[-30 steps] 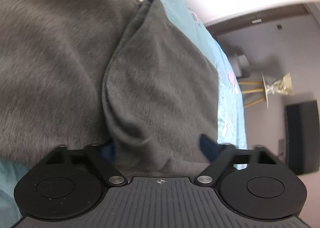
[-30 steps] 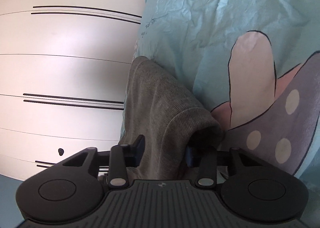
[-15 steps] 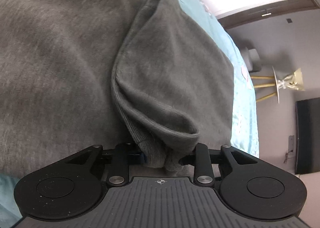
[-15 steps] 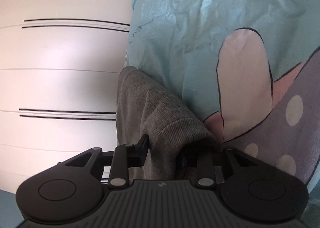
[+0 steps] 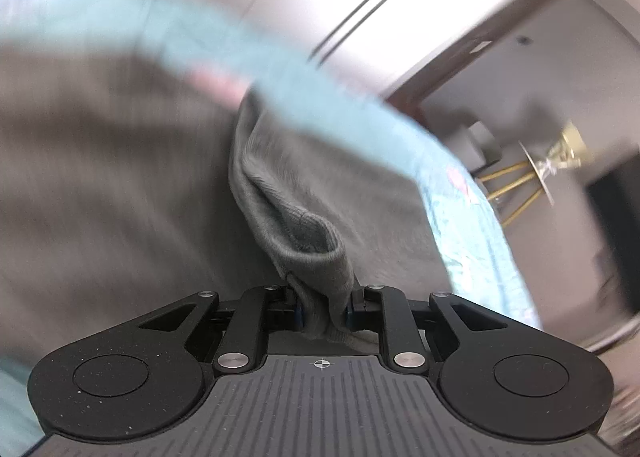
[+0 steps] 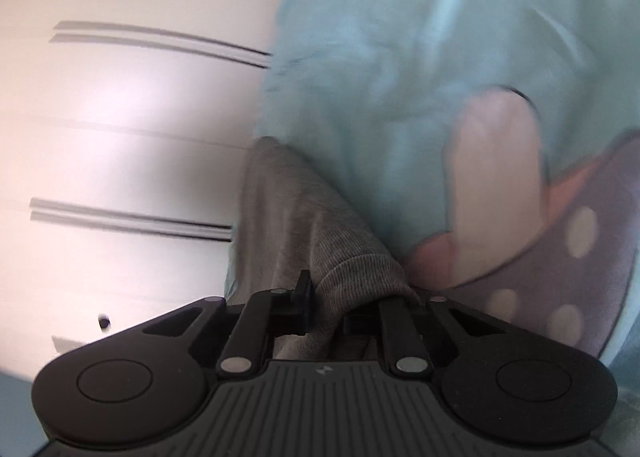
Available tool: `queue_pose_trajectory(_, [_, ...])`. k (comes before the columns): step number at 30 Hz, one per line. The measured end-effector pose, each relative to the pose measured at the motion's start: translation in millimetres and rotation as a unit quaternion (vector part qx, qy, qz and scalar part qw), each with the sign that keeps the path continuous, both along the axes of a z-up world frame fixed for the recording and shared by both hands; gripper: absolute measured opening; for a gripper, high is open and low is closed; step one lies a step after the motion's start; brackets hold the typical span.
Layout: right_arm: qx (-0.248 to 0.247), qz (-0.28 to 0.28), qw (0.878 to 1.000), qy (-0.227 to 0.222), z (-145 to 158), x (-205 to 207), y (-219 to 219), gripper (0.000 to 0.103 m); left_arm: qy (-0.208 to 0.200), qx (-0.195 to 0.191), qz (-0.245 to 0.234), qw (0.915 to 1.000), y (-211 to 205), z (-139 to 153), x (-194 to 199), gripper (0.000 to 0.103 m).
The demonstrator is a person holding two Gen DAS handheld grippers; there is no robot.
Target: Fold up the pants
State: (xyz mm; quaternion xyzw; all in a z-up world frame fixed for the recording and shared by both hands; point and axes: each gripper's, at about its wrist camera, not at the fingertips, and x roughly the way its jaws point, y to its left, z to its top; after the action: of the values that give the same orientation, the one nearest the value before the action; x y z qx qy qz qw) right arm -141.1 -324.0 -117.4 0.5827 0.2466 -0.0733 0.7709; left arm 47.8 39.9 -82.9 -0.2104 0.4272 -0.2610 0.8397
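Grey knit pants [image 5: 120, 185] lie on a light blue bedsheet [image 5: 280, 73]. In the left wrist view a ribbed cuff of the pants [image 5: 316, 249] is bunched and pinched in my left gripper [image 5: 322, 311], whose jaws are closing tight on the cloth as it lifts off the bed. In the right wrist view another folded edge of the pants [image 6: 320, 253] runs down into my right gripper [image 6: 325, 315]. Its jaws are closing and press on the grey fabric. Both views are blurred.
The blue sheet [image 6: 400, 77] carries a cartoon print [image 6: 540, 225] at the right. White wardrobe doors [image 6: 120, 129] with dark grooves stand left of the bed. A gold-legged side table [image 5: 536, 177] and a dark cabinet [image 5: 616, 233] stand beyond the bed's edge.
My left gripper went from open around the cuff to shut on it, then rose and rolled, pulling the cloth up. My right gripper narrowed onto the pants edge and stayed nearly in place.
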Motion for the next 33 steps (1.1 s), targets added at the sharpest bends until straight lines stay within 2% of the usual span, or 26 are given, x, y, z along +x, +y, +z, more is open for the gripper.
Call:
queue_pose_trajectory(1, [-0.01, 0.011, 1.0, -0.02, 9, 0, 4, 0.01, -0.025, 0.009, 0.001, 0.9996, 5, 7, -9, 0.021])
queue_pose_trajectory(2, [-0.013, 0.021, 0.999, -0.036, 15, 1, 7, 0.01, -0.024, 0.004, 0.005, 0.9997, 12, 9, -14, 0.021])
queue_pose_trajectory(4, [-0.015, 0.038, 0.998, -0.039, 16, 3, 10, 0.01, 0.008, -0.01, 0.018, 0.9998, 22, -5, -18, 0.022])
queue_pose_trajectory(5, [-0.021, 0.041, 0.999, -0.021, 11, 5, 11, 0.01, 0.031, 0.002, 0.028, 0.9991, 23, -20, -17, 0.023])
queue_pose_trajectory(7, [-0.024, 0.041, 0.998, 0.052, -11, 11, 13, 0.011, 0.088, 0.053, 0.044, 0.9937, 23, -57, -11, 0.029])
queue_pose_trajectory(8, [-0.011, 0.04, 0.997, 0.061, -22, 10, 11, 0.011, 0.101, 0.043, 0.049, 0.9928, 27, -67, -11, 0.031])
queue_pose_trajectory(9, [0.013, 0.035, 0.998, 0.053, -28, 8, 7, 0.011, 0.098, 0.019, 0.059, 0.9933, 33, -66, -11, 0.033])
queue_pose_trajectory(10, [0.032, 0.034, 0.998, 0.052, -29, 8, 3, 0.011, 0.099, 0.012, 0.069, 0.9926, 37, -61, -9, 0.04])
queue_pose_trajectory(11, [0.027, 0.041, 0.997, 0.053, -26, 8, 2, 0.016, 0.096, 0.015, 0.085, 0.9916, 41, -54, -7, 0.053])
queue_pose_trajectory(13, [0.001, 0.064, 0.996, 0.058, -18, 10, 1, 0.02, 0.068, 0.022, 0.114, 0.9909, 54, -37, -5, 0.062])
queue_pose_trajectory(16, [0.003, 0.078, 0.995, 0.067, -7, 0, -1, 0.044, 0.041, 0.019, 0.141, 0.989, 68, -18, 0, 0.065])
queue_pose_trajectory(17, [-0.003, 0.081, 0.994, 0.067, -2, -3, -3, 0.044, 0.037, 0.012, 0.142, 0.9891, 70, -14, 4, 0.072])
queue_pose_trajectory(20, [-0.044, 0.098, 0.993, 0.047, 14, -10, -2, 0.044, 0.041, 0.009, 0.125, 0.9912, 60, -13, 27, 0.078])
queue_pose_trajectory(23, [-0.075, 0.111, 0.99, 0.046, 29, -3, 1, 0.044, 0.058, 0.05, 0.098, 0.9922, 34, -22, 56, 0.08])
queue_pose_trajectory(26, [-0.123, 0.12, 0.982, 0.079, 36, 5, 5, 0.044, 0.074, 0.071, 0.07, 0.9923, 14, -35, 80, 0.08])
queue_pose_trajectory(30, [-0.199, 0.111, 0.968, 0.109, 47, -3, 4, 0.044, 0.072, 0.068, 0.051, 0.9938, 2, -48, 99, 0.077])
queue_pose_trajectory(31, [-0.211, 0.106, 0.966, 0.105, 52, -3, 1, 0.044, 0.061, 0.071, 0.044, 0.9946, -2, -49, 102, 0.072])
queue_pose_trajectory(32, [-0.218, 0.1, 0.966, 0.1, 55, -4, -3, 0.045, 0.049, 0.078, 0.038, 0.995, -7, -47, 103, 0.051])
queue_pose_trajectory(33, [-0.226, 0.093, 0.965, 0.091, 58, 0, -4, 0.044, 0.038, 0.096, 0.032, 0.9941, -11, -47, 104, 0.037])
